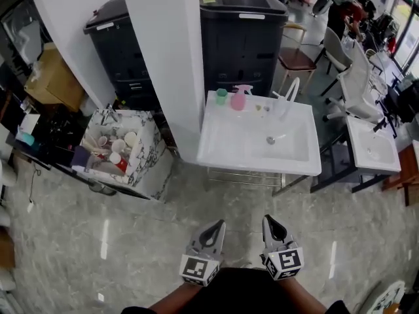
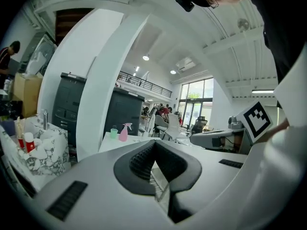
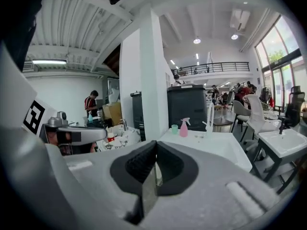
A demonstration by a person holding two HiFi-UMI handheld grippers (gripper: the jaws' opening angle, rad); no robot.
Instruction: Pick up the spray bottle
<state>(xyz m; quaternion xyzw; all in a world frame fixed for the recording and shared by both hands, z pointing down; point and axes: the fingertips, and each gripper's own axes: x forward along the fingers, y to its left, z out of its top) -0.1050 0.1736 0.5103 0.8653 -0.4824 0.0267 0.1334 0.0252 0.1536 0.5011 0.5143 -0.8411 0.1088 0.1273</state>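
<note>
- Your left gripper [image 1: 213,227]: jaws together, nothing between them.
- Your right gripper [image 1: 271,224]: jaws together, also empty.
- One pink spray bottle [image 1: 239,99]: well ahead of both jaw pairs, standing on the back rim of the white sink [image 1: 216,142].
- One green cup [image 1: 222,96]: just left of the bottle.

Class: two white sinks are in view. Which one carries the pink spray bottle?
The sink beside the pillar: the spray bottle stands on its back ledge; the right-hand sink has none.
</note>
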